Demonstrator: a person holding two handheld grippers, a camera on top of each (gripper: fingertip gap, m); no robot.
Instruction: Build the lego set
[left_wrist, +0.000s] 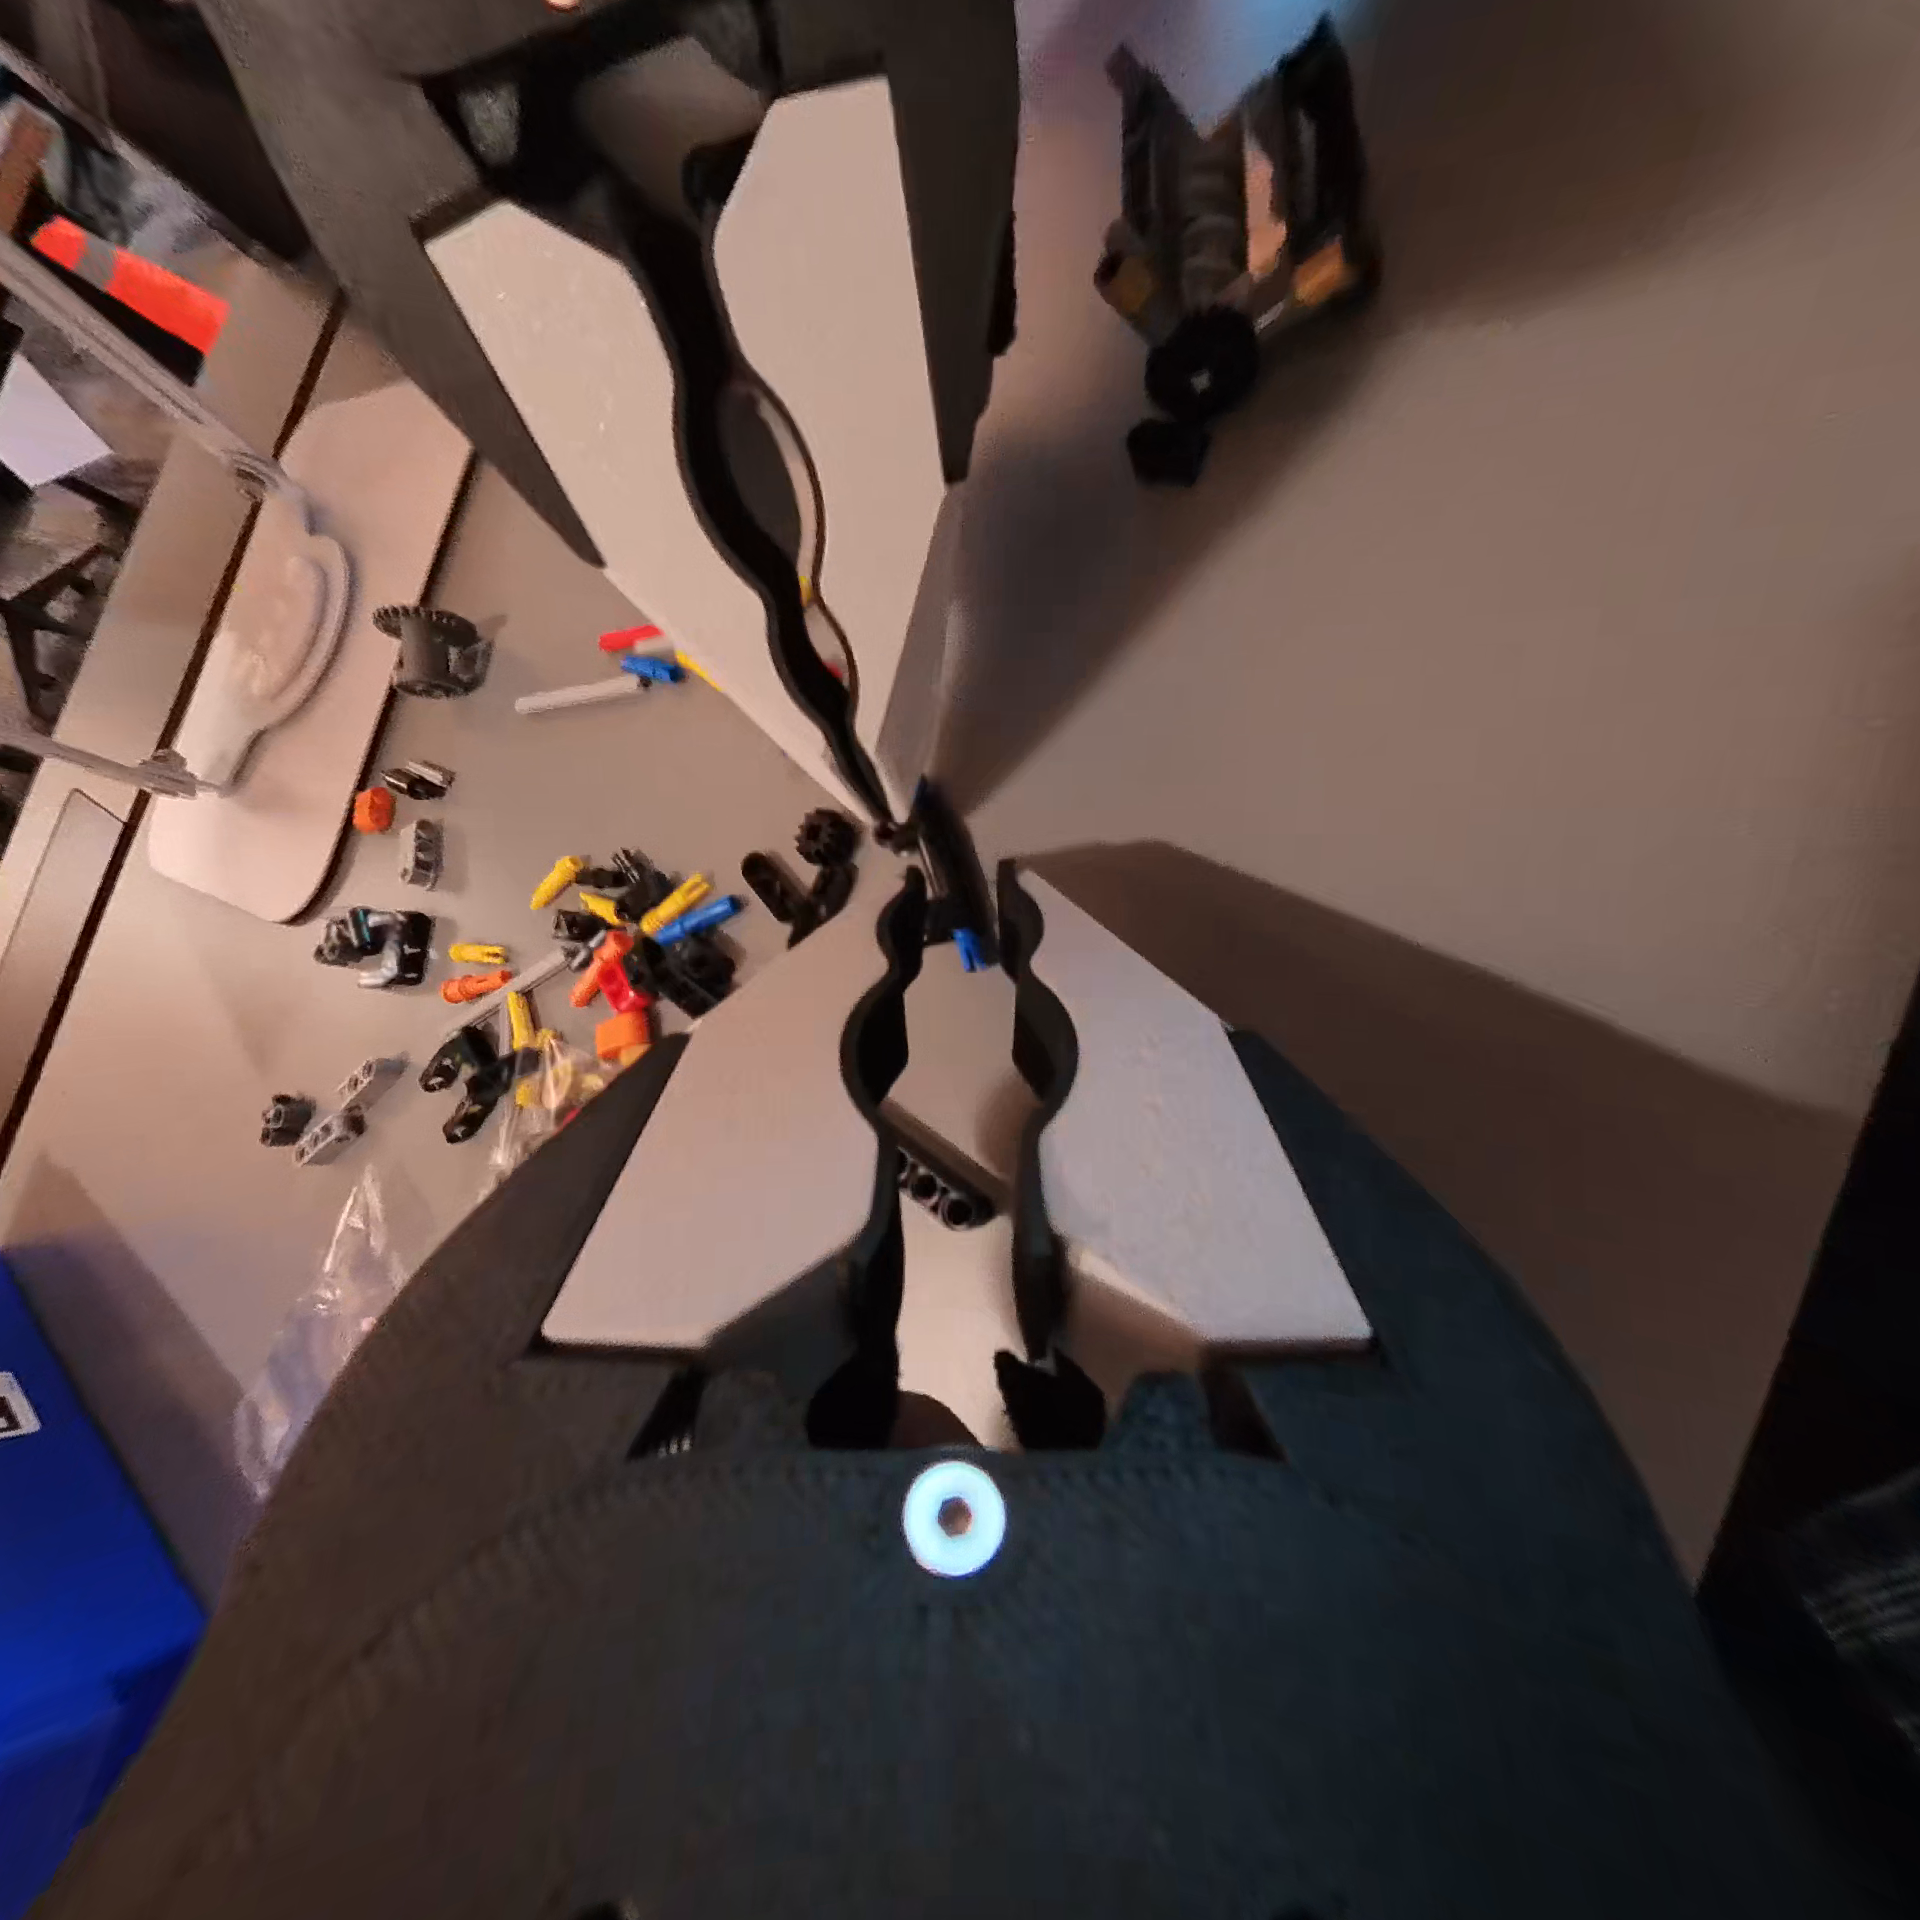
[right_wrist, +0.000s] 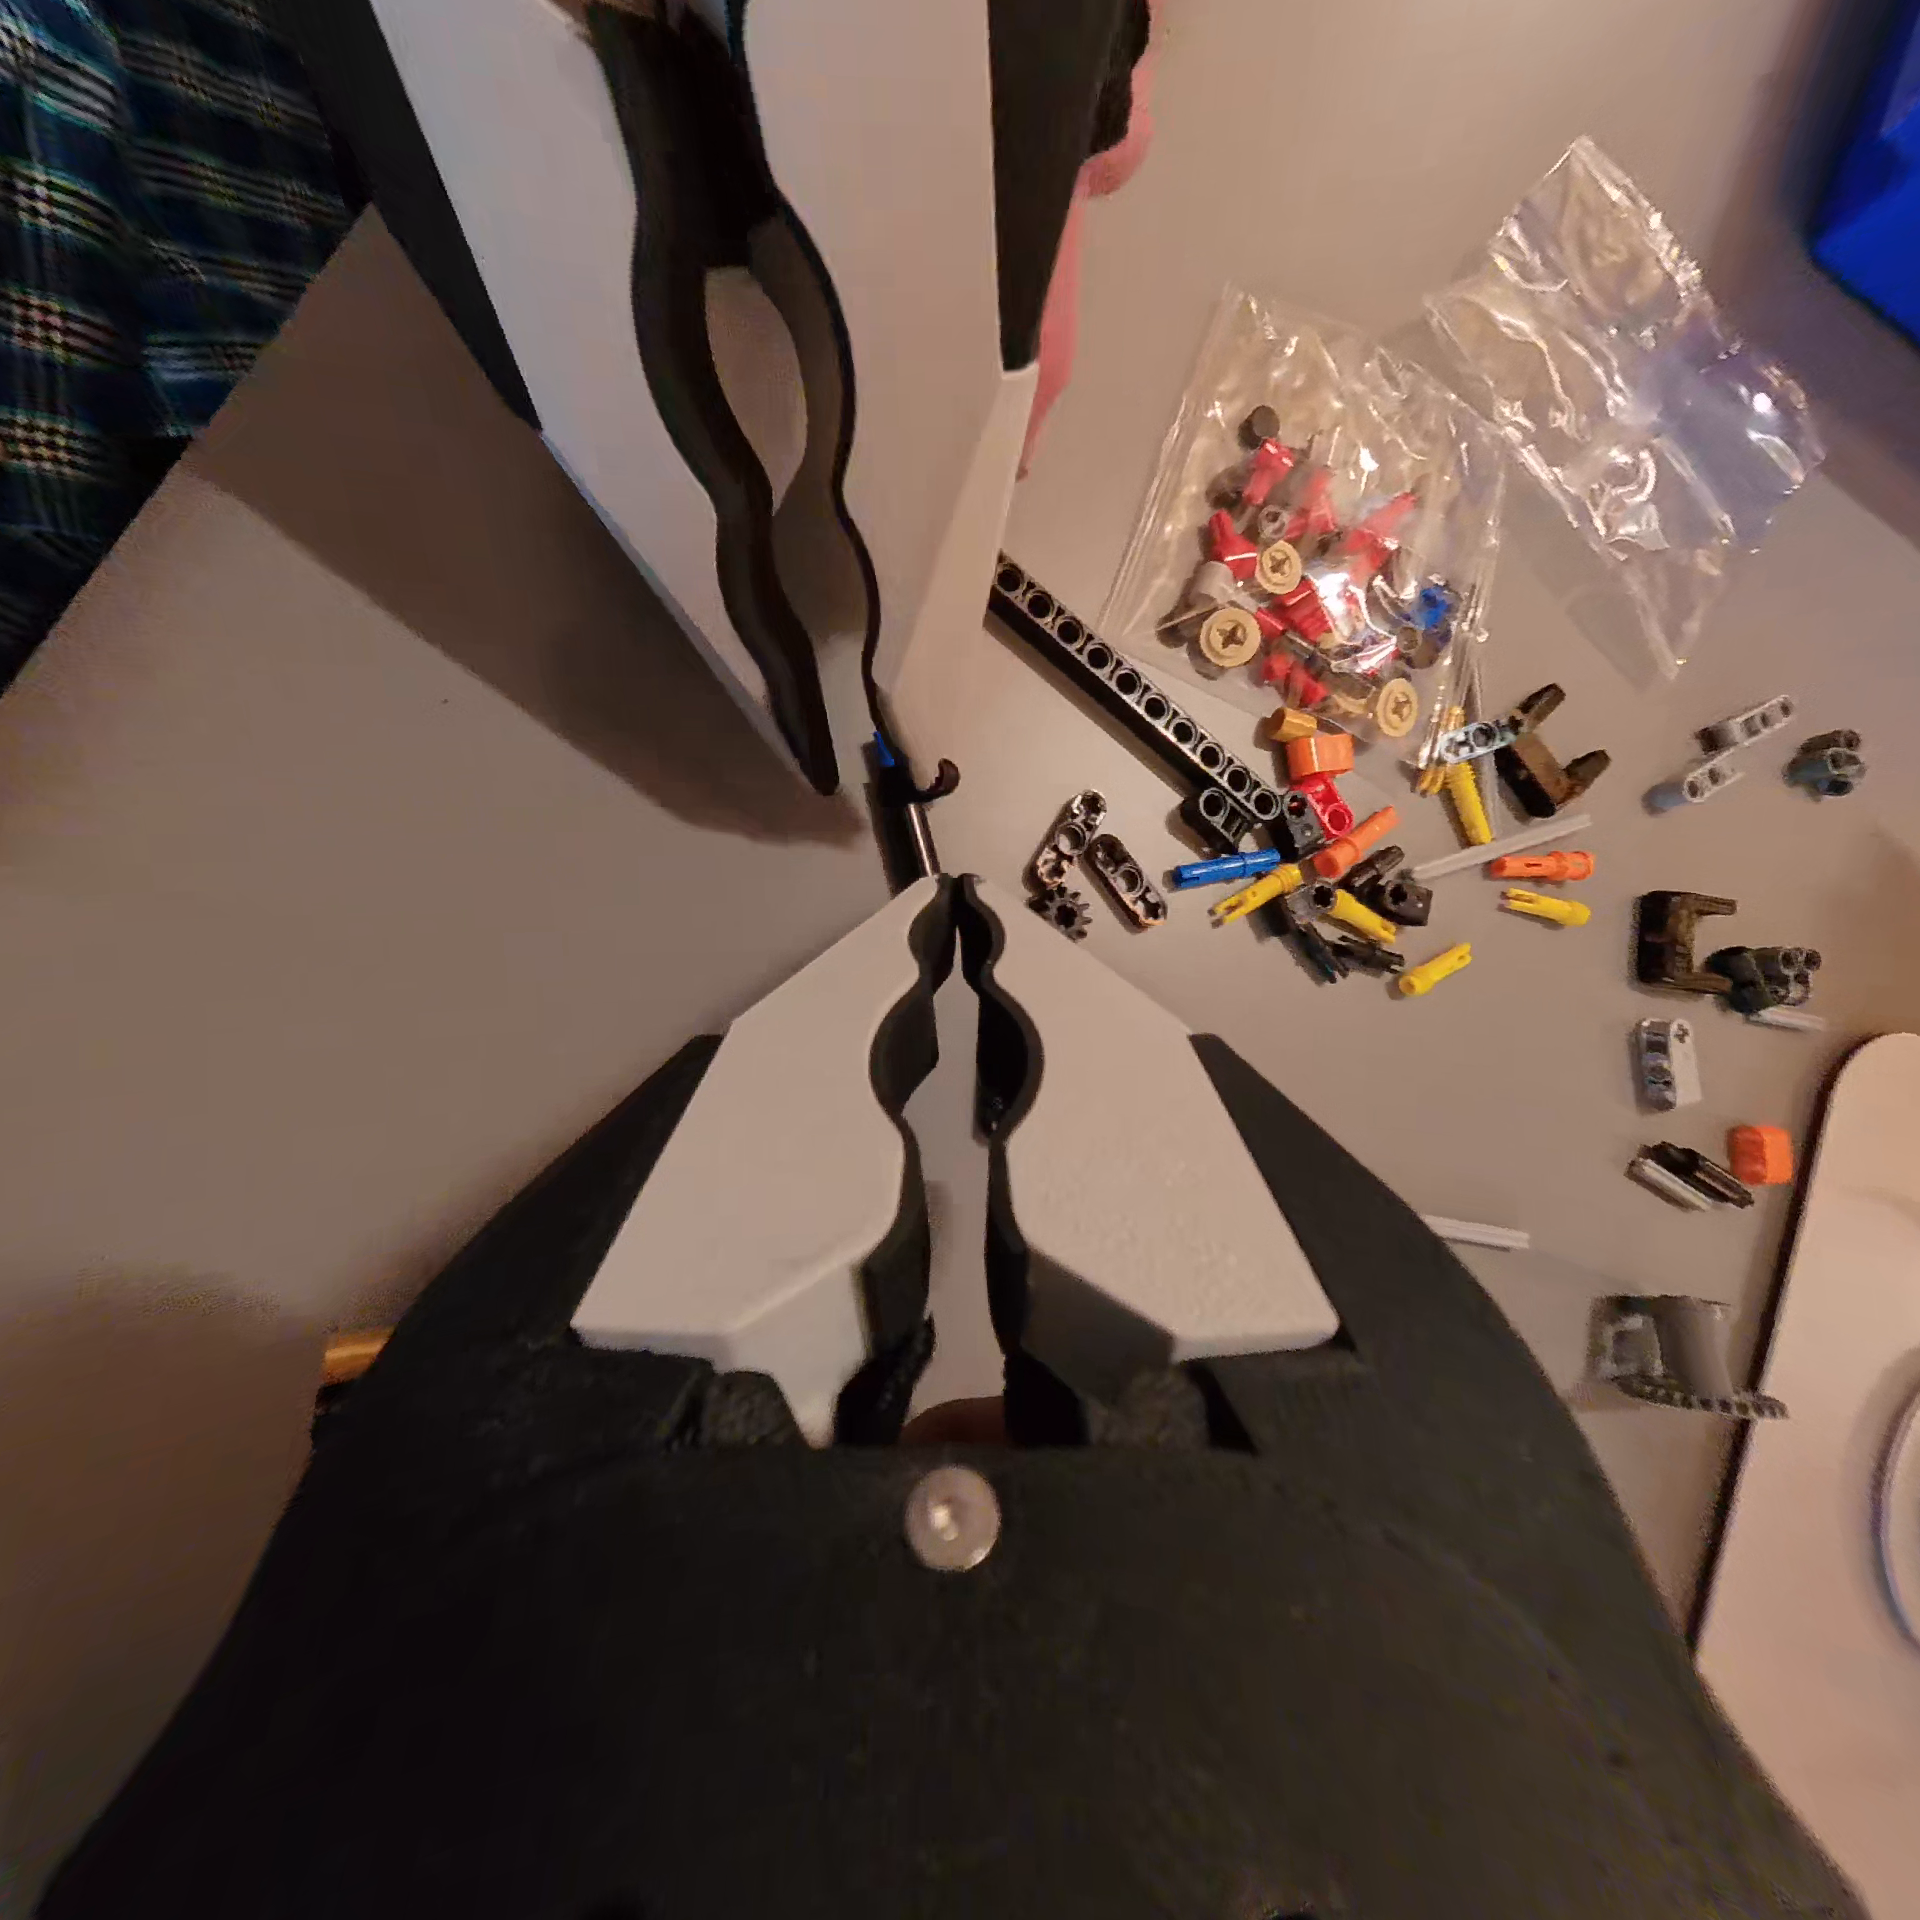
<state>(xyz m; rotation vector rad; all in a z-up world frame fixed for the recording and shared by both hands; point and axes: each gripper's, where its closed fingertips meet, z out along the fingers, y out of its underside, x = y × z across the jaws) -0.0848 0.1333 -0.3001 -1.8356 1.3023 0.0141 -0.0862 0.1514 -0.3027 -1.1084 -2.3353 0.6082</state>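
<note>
My left gripper (left_wrist: 956, 888) is shut on a small black piece (left_wrist: 940, 868) with a blue pin (left_wrist: 968, 948) sticking out of it. In the right wrist view it comes in from the top, with the blue pin (right_wrist: 883, 746) at its tips. My right gripper (right_wrist: 956, 883) is shut on a thin dark axle (right_wrist: 914, 826). The axle runs from its fingertips up to the black piece held by the left gripper. A small black hooked part (right_wrist: 941, 777) sits beside the axle. Both grippers meet tip to tip above the grey table (left_wrist: 1455, 675).
Several loose pins and connectors (right_wrist: 1340, 883) lie on the table, with a long black holed beam (right_wrist: 1122, 675), a bag of parts (right_wrist: 1299, 561) and an empty bag (right_wrist: 1631, 395). A partly built model (left_wrist: 1236, 249) stands farther off. A blue box (left_wrist: 73, 1507) sits at the edge.
</note>
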